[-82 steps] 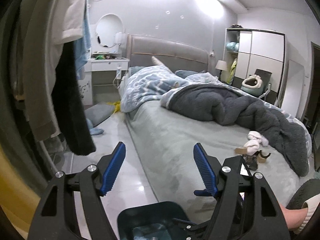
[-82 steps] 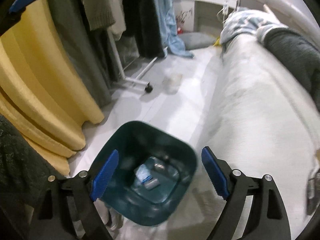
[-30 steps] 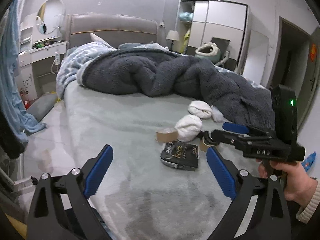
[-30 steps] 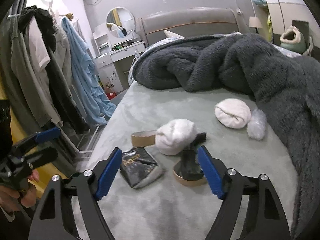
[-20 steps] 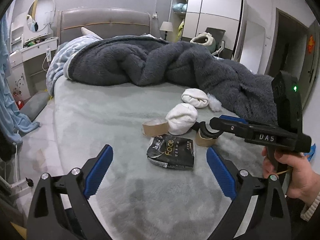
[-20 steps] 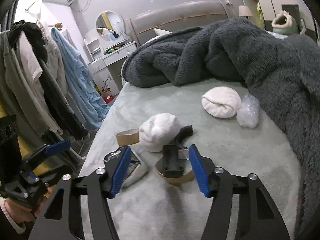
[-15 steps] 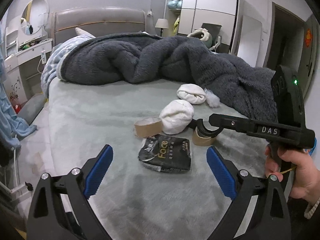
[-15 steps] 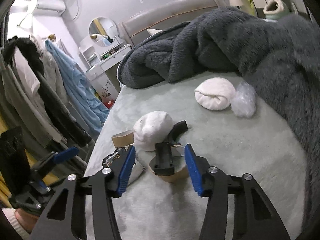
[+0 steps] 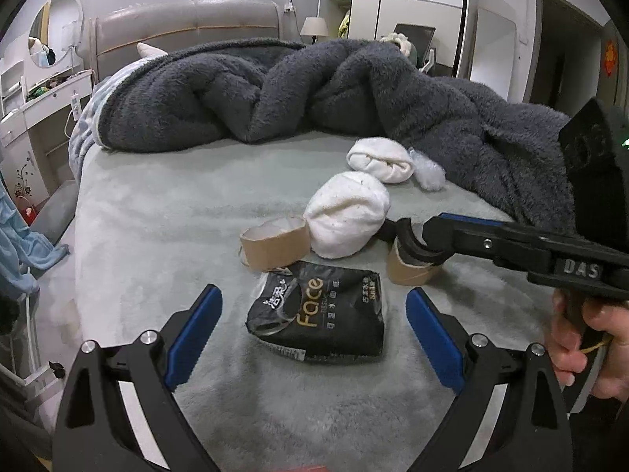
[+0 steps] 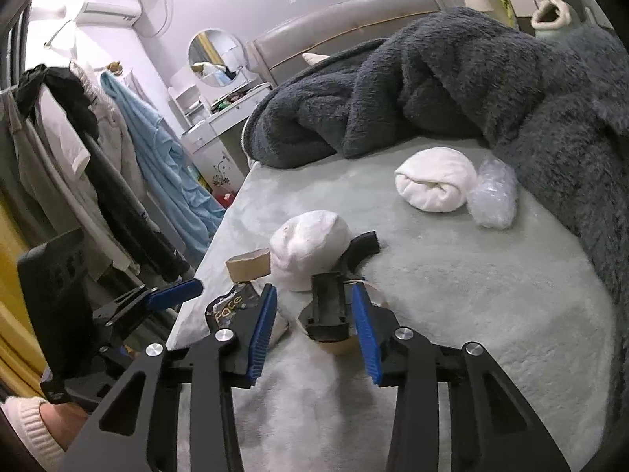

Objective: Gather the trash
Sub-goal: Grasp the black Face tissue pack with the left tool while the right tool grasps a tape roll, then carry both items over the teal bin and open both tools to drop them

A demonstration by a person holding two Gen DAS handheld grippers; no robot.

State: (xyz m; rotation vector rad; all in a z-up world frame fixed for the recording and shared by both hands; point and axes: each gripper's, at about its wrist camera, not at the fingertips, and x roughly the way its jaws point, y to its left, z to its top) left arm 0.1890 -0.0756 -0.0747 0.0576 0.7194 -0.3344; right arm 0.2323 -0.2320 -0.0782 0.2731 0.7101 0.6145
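Note:
On the grey-green bed sheet (image 9: 157,204) lies a black "Face" tissue pack (image 9: 318,314), right between the fingers of my open left gripper (image 9: 312,330), which does not touch it. Behind it sit a cardboard tape core (image 9: 275,242) and a white balled sock (image 9: 346,218). My right gripper (image 10: 312,326) straddles a black tape dispenser with a brown roll (image 10: 326,310); its jaws are closing, and a gap shows at the left pad. From the left wrist view the right gripper (image 9: 412,240) reaches in from the right. A rolled white sock (image 10: 432,185) and clear plastic wrap (image 10: 493,196) lie further back.
A dark grey fleece blanket (image 9: 314,90) is heaped across the back and right of the bed. Clothes hang on a rack (image 10: 98,157) past the bed's left edge. A dressing table (image 9: 43,98) and a wardrobe (image 9: 412,8) stand by the walls. A hand (image 9: 582,338) holds the right gripper.
My left gripper has come forward and down, so the tissue pack now lies between its fingers. The right gripper's jaws have narrowed around the tape dispenser.

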